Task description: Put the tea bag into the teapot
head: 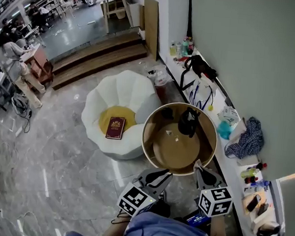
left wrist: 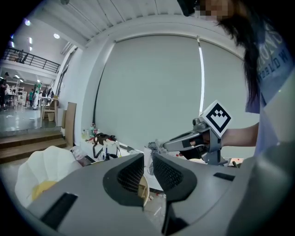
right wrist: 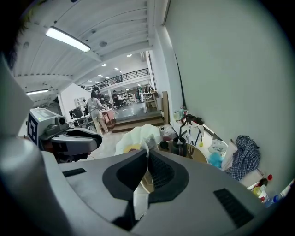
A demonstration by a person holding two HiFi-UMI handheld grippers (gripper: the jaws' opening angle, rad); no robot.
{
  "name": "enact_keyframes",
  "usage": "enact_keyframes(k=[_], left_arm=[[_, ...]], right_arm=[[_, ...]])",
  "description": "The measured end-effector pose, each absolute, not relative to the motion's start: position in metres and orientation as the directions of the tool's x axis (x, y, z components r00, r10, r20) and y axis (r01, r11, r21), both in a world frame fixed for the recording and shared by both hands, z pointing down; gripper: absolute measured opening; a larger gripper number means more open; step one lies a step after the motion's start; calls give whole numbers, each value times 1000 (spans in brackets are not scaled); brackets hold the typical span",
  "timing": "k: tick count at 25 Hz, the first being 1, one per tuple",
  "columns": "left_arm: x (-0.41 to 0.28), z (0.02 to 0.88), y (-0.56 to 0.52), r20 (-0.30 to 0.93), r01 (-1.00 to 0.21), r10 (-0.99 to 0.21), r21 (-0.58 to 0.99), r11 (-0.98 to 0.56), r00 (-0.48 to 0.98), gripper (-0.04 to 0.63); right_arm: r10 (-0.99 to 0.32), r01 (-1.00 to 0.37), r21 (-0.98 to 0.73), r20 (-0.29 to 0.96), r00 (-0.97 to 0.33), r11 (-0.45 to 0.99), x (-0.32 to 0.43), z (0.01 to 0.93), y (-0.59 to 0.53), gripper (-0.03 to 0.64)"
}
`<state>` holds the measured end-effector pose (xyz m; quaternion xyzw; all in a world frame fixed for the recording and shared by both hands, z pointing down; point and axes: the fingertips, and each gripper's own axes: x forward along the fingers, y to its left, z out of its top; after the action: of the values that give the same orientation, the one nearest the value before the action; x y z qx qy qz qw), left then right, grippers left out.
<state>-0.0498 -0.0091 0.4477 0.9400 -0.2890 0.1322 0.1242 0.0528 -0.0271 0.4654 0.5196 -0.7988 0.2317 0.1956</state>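
Observation:
A black teapot (head: 188, 122) stands at the far side of a round wooden table (head: 152, 151), with a small black lid or cup (head: 167, 112) to its left. My right gripper (head: 204, 175) hovers at the table's near edge. In the right gripper view it (right wrist: 147, 159) is shut on a white tea bag (right wrist: 146, 139), whose paper sticks out above and below the jaws; the teapot (right wrist: 179, 147) lies ahead. My left gripper (head: 156, 179) hangs beside it, off the table's near left rim. Its jaws (left wrist: 148, 166) stand a narrow gap apart with nothing between them.
Small pale scraps (head: 169, 134) lie on the table top. A white petal-shaped seat (head: 139, 96) holding a red book (head: 115, 127) sits left of the table. A cluttered white ledge (head: 223, 103) with a checked cloth (head: 248, 138) runs along the wall at right.

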Motion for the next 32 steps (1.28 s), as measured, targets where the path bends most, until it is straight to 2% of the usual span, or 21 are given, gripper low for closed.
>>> enact_keyframes(k=[18, 32], left_arm=[[-47, 443, -47, 282, -473, -416, 177, -863, 864, 58], [-40, 455, -93, 326, -572, -499, 185, -799, 803, 58]], right_arm=[[-800, -968, -93, 547, -244, 232, 68, 455, -69, 18], [-762, -940, -81, 565, -316, 330, 88, 469, -140, 18]])
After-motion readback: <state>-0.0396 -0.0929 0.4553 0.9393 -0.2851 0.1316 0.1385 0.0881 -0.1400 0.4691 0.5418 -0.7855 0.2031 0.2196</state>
